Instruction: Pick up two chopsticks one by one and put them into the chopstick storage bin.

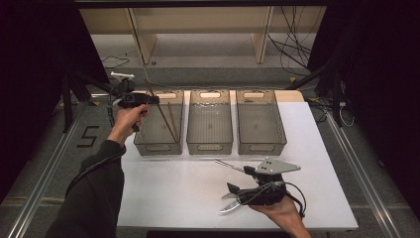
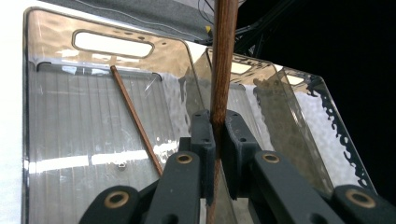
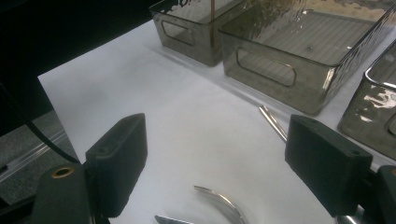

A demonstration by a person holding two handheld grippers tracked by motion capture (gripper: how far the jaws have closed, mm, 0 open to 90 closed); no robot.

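At the upper left of the high view the left gripper [image 1: 148, 99] hangs over the near-left rim of the left bin [image 1: 144, 135], its jaws clamped on a brown wooden stick [image 2: 221, 60] — the stick rises between the pads to the top edge of the left gripper view. A second stick [image 2: 137, 122] lies slanted on that bin's floor. The middle bin [image 1: 210, 144] and the right bin [image 1: 261, 145] stand beside it on the white worktop [image 1: 168, 188]. At the lower right the right gripper [image 1: 232, 197] rests low over the worktop, jaws spread wide and holding nothing; a curved metal piece [image 3: 223, 201] lies between them — a thin metal rod [image 3: 272, 122] just beyond.
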